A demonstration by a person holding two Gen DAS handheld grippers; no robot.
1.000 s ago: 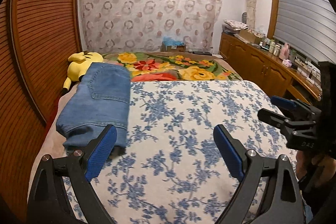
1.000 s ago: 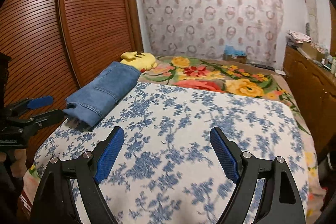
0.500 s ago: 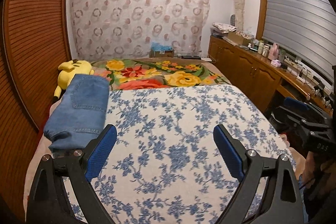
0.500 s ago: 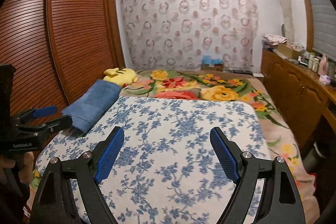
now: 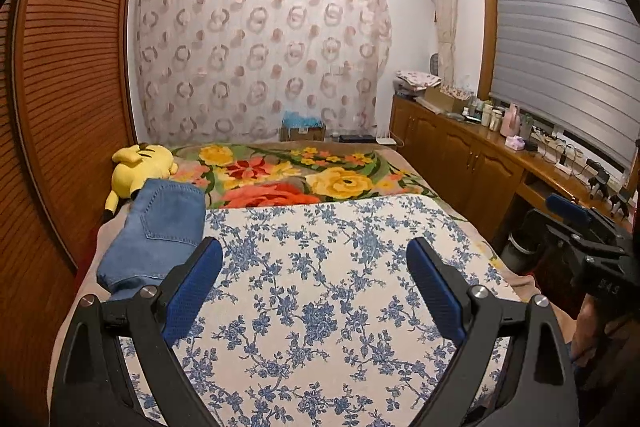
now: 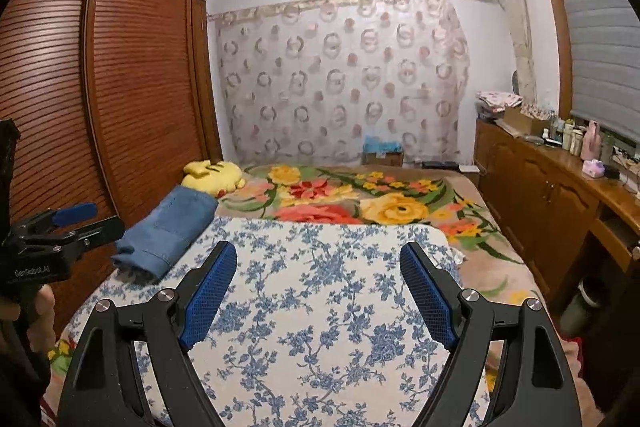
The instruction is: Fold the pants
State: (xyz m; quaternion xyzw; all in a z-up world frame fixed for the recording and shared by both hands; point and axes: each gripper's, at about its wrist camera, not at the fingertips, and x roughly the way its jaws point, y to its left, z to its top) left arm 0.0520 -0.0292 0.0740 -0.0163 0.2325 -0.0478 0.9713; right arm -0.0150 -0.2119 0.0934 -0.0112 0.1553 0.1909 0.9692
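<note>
Folded blue jeans lie in a neat stack on the left side of the bed, partly on the blue-flowered white sheet. In the right wrist view the jeans sit to the left, beyond the fingers. My left gripper hovers open over the sheet, nothing between its blue pads, the jeans just left of its left finger. My right gripper is open too, empty, above the sheet's middle. Each gripper also shows at the edge of the other's view, hand-held.
A yellow plush toy lies behind the jeans beside a flowered blanket. A slatted wooden wardrobe lines the left side. A wooden sideboard with bottles runs along the right under a shuttered window. A patterned curtain hangs at the back.
Both grippers have risen and drawn back from the bed, tilting up, so the jeans look smaller and farther off and more wall and ceiling shows. Both stayed open and empty.
</note>
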